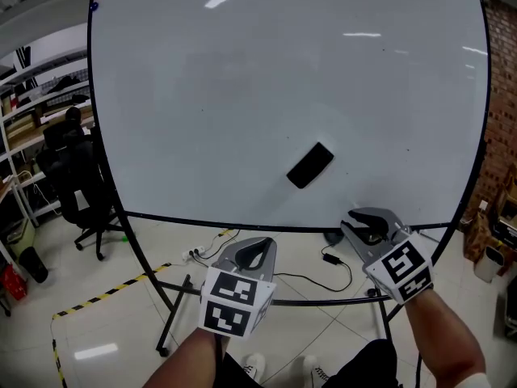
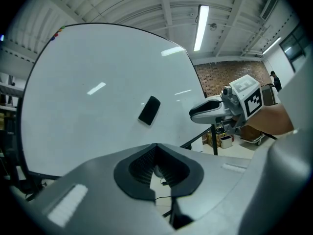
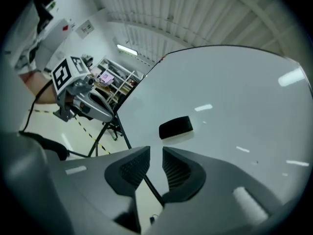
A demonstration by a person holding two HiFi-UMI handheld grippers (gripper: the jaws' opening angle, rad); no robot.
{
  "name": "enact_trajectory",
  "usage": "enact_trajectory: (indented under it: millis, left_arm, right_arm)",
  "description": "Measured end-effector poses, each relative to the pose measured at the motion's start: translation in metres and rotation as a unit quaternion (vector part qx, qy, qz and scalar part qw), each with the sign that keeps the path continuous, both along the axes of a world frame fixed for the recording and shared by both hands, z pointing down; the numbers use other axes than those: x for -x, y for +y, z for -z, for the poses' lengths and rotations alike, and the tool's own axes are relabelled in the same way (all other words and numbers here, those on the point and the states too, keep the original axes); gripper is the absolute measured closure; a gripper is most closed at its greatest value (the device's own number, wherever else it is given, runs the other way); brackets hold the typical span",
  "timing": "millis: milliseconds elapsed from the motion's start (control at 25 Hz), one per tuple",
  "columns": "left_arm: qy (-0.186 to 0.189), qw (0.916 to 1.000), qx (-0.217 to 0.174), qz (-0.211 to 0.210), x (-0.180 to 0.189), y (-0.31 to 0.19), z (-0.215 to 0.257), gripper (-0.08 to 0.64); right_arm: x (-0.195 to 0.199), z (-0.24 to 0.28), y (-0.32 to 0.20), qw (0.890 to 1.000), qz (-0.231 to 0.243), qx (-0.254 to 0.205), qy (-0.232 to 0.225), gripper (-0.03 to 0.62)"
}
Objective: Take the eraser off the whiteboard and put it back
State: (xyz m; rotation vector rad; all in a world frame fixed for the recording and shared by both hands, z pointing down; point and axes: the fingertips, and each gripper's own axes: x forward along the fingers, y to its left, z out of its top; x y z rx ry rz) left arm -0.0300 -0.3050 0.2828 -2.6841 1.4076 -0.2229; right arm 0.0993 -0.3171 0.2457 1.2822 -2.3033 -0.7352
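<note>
In the head view the black eraser sits on the whiteboard, tilted, at about 4 o'clock from the board's middle and a little above its lower edge. No tool touches it. The right tool hangs below the board's lower edge, at roughly 5 o'clock from the eraser. Its own view shows the jaws released, a narrow gap between the ribbed pads (only the board's frame and the floor show through it) and the eraser ahead at 12 o'clock. The left tool is lower, at 7 o'clock from the eraser and well apart from it. Its jaws are clenched tip to tip on nothing. A black office chair stands at 9 o'clock, and striped tape runs across the floor at 8 o'clock.
</note>
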Motion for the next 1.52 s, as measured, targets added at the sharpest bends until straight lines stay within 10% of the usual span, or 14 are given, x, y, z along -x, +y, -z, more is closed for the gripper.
enact_trajectory:
  millis: [720,1200,1520]
  left_arm:
    - [0.007,1.0000,0.000,-0.005,-0.001,0.001,0.002,0.543]
    - [0.018,0.9998,0.007,-0.006,0.003,-0.005,-0.005,0.543]
    - [0.016,0.9998,0.014,-0.006,0.006,-0.004,-0.011,0.543]
  right_arm:
    - [0.037,0.012,-0.033,0.958,-0.013,-0.134,0.252,0.419]
    - [0.050,0.013,-0.072,0.892,-0.026,-0.195,0.408,0.330]
    - [0.048,0.024,-0.090,0.803,-0.073,-0.251,0.535,0.321]
